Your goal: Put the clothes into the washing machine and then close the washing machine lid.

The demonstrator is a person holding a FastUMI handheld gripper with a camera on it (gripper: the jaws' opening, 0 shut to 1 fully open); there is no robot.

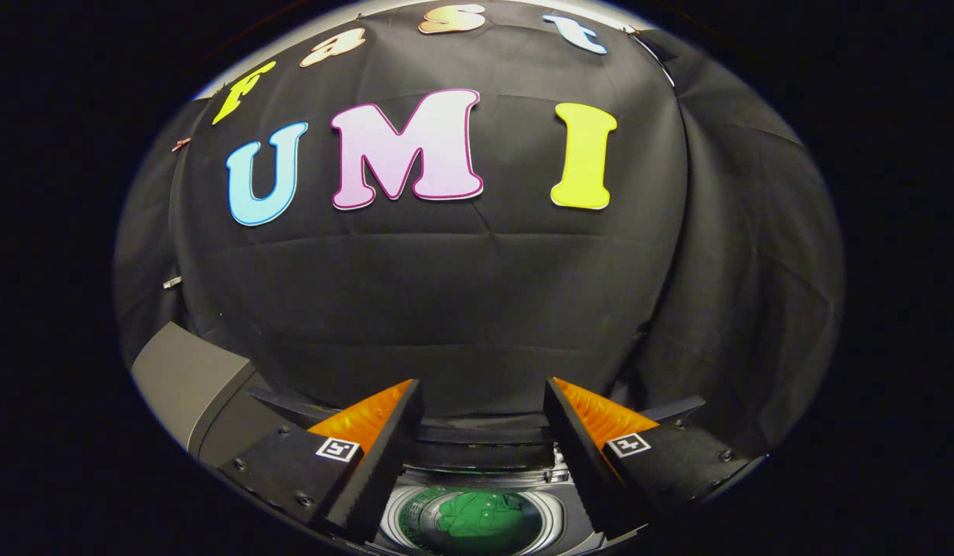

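- 2 fingers of the gripper [483, 390] stand wide apart, the jaws holding nothing.
- Below and between them lies the washing machine [477, 494], its round drum open to view.
- Green clothes [481, 516] lie inside the drum.
- Its grey lid [185, 380] stands raised beside the left finger.
- Black cloth wall [477, 309] hangs beyond the fingers.

Green crumpled garment [483, 516] inside silver perforated metal drum [404, 519]; grey boxy washing machine body [185, 378]; plain black cloth wall [461, 309] behind; gripper [483, 405] fingers spread, empty.
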